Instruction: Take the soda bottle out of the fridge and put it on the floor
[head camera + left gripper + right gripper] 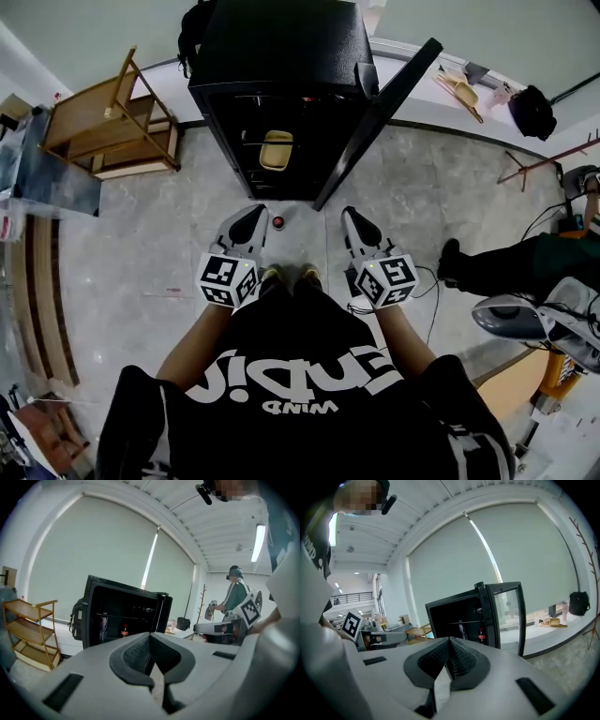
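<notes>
The soda bottle shows from above as a red cap (pixel 278 222) on the grey floor just before the black fridge (pixel 281 47), whose door (pixel 375 117) stands open to the right. My left gripper (pixel 255 214) and right gripper (pixel 349 216) hang at waist height on either side of it, both shut and empty. In the left gripper view the red-labelled bottle (pixel 124 631) appears against the dark fridge opening (pixel 117 616), beyond the shut gripper (pixel 150 637). The right gripper view shows the bottle (pixel 481 633) beside the door edge, past the shut gripper (pixel 450 641). Its foot is hidden.
A tan dish (pixel 276 148) lies on a fridge shelf. A wooden rack (pixel 117 122) stands to the left, a black bag (pixel 192 33) behind the fridge. At the right are a seated person's legs (pixel 506 262), floor cables (pixel 427 281) and a coat stand (pixel 544 159).
</notes>
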`<state>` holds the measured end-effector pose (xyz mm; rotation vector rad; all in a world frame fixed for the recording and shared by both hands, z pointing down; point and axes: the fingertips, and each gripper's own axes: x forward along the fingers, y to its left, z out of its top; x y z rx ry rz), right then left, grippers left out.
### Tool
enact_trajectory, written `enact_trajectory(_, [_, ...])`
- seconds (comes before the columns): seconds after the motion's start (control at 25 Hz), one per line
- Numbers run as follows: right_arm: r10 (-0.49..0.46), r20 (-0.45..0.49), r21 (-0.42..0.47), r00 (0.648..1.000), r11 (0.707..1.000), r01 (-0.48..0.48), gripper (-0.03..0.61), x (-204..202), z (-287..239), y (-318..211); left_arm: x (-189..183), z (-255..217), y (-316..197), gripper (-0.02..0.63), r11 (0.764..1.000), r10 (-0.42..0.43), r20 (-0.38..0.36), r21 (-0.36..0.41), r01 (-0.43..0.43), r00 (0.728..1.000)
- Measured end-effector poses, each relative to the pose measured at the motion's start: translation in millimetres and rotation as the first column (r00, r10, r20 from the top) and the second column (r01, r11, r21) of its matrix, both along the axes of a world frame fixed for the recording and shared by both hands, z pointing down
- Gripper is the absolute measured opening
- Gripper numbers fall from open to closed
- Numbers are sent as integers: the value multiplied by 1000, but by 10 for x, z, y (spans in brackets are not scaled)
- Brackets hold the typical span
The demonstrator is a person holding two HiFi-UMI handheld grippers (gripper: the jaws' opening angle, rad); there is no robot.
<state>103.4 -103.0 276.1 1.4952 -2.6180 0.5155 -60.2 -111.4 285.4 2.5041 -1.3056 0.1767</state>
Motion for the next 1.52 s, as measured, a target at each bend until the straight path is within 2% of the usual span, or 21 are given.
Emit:
enact_trajectory(0.28, [11, -24, -23, 1000, 1000, -12, 25, 192, 38, 188, -339, -140, 253, 8, 995, -92, 7, 38, 91, 996])
enact_trajectory(0.56, [-15, -53, 23, 998, 1000, 16, 25, 148, -8, 2, -488, -81, 279, 8, 985, -168, 10, 53, 167, 986])
enact_trajectory(0.88, [-24, -64, 60, 998, 998, 28, 25, -7, 40, -123, -481, -8, 114, 8, 976, -197, 12, 96, 195, 980])
enact_trajectory(1.52, [1, -73, 62, 997, 998, 3, 25, 69, 84, -140, -408, 60, 43, 8, 976, -202, 11, 82, 201, 979])
